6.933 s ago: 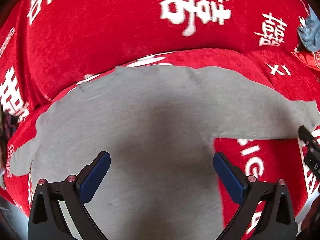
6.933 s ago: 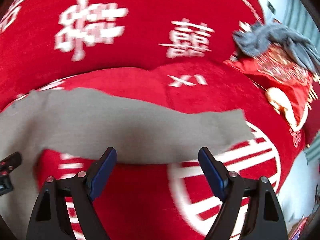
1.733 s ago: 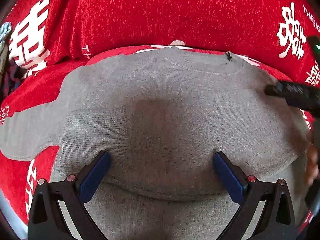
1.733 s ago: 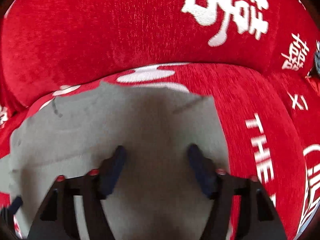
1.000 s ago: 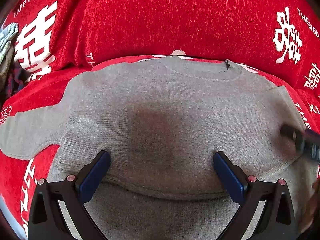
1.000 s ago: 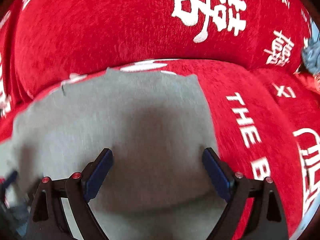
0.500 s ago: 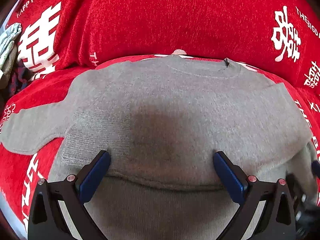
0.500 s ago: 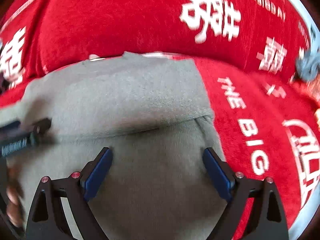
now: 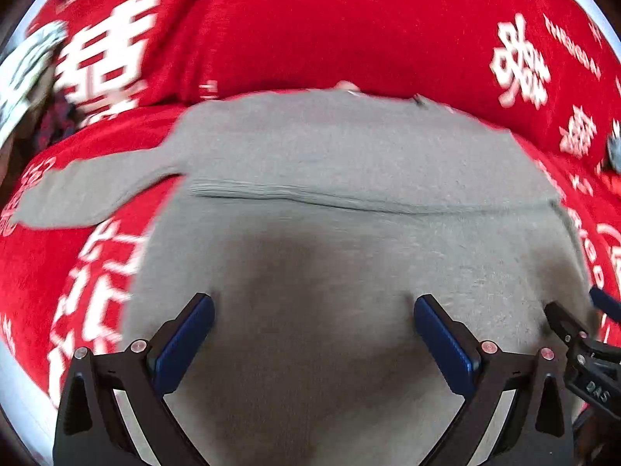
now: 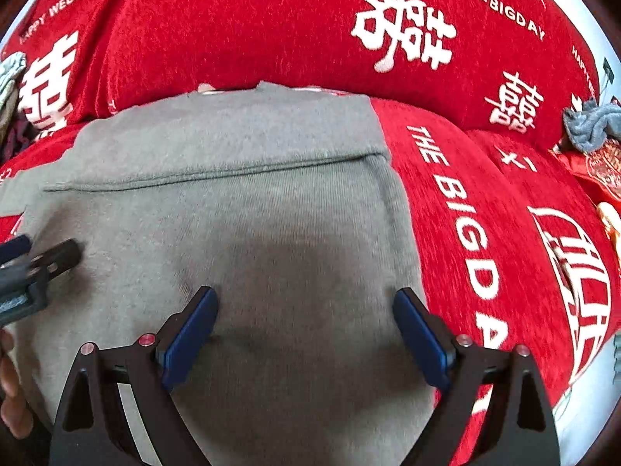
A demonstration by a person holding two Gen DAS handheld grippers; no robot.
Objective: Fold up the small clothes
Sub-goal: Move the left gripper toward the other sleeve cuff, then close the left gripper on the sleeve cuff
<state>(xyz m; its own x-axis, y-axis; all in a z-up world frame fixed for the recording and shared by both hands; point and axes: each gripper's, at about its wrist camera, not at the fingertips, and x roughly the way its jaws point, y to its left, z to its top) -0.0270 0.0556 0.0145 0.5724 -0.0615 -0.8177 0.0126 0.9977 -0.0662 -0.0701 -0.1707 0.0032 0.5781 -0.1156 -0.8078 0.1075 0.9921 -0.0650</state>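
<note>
Both claws are hanging with jaws wide apart and gripping nothing: the left gripper (image 9: 312, 334) low in its frame, the right gripper (image 10: 304, 328) low in its own, each over the sweater (image 9: 349, 256). The sweater is lying flat across the middle of both frames on the red cover (image 10: 271, 27), its hem apparently doubled up to a crosswise edge and one sleeve (image 9: 97, 186) sticking out at left. The sleeve fold seems next, calling for a pinch at that cuff.

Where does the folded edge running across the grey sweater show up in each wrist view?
Left wrist: the fold edge crosses the grey sweater just above centre, beyond the open left claw.
Right wrist: the fold edge runs upper left of centre, ending at the sweater's right side.
Shared landmark: the white double-happiness character on the red cover behind.
</note>
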